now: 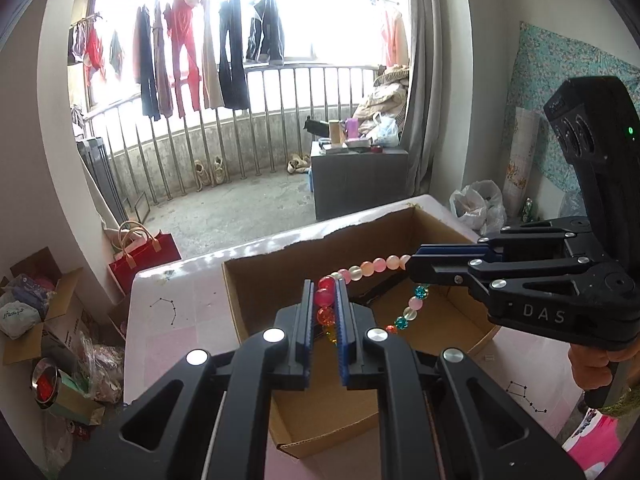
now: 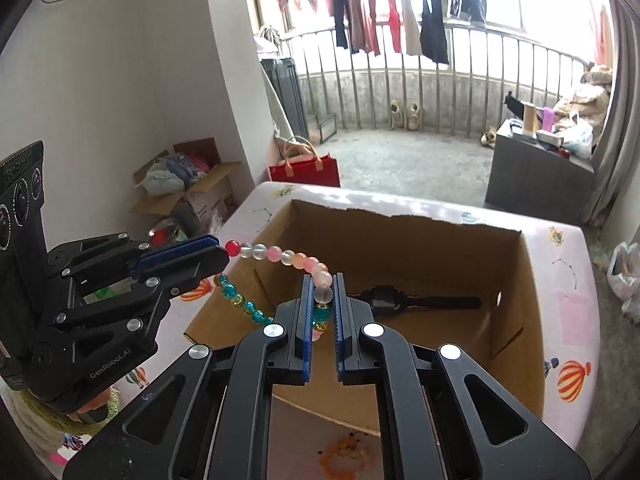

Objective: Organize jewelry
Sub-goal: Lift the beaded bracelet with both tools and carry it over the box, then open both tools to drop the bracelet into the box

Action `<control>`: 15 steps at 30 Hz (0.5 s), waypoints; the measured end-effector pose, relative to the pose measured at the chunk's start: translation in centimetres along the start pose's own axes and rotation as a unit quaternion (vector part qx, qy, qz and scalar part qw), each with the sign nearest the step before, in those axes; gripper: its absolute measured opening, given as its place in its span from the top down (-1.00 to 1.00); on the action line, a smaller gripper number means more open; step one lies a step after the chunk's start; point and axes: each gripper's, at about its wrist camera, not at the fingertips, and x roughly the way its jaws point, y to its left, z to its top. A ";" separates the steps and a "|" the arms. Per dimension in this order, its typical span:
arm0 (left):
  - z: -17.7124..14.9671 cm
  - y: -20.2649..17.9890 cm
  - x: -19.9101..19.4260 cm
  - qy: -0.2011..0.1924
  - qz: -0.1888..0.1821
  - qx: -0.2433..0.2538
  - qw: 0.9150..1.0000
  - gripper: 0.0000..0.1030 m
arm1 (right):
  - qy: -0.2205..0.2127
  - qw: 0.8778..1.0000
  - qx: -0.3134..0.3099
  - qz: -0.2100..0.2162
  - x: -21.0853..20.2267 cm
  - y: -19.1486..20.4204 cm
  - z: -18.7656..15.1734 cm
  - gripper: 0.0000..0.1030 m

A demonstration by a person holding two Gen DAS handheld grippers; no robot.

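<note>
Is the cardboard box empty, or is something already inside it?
Not empty. In the right wrist view, a black watch lies on the floor of the open cardboard box.

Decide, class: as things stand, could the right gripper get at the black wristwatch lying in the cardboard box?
Probably not yet: the right gripper is shut on the beaded bracelet. Otherwise the black wristwatch lies uncovered in the open-topped cardboard box.

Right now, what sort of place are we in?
Probably a home, a room opening onto an enclosed balcony: laundry hangs along the window, shoes sit by the railing, and a cardboard box rests on a pink-covered table.
</note>
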 end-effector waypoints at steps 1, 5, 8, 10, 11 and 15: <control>-0.2 0.2 1.1 0.016 -0.001 -0.002 1.000 0.82 | 0.013 1.000 0.003 0.003 1.0 -0.2 0.0 0.86; -1.6 0.8 4.2 0.076 0.001 -0.006 0.997 0.82 | 0.073 0.997 0.017 0.018 4.8 -0.6 -0.8 0.86; -3.1 1.1 5.5 0.108 0.010 -0.004 0.994 0.81 | 0.109 0.993 0.025 0.028 6.6 -0.4 -1.4 0.86; -3.7 1.2 5.8 0.118 0.016 -0.005 0.993 0.80 | 0.125 0.991 0.035 0.034 7.4 -0.6 -1.7 0.79; -3.8 1.2 5.8 0.121 0.022 -0.002 0.992 0.80 | 0.130 0.990 0.039 0.036 7.7 -0.6 -1.8 0.79; -4.3 1.2 5.8 0.115 0.037 0.011 0.993 0.80 | 0.128 0.990 0.044 0.034 7.8 -1.1 -1.7 0.79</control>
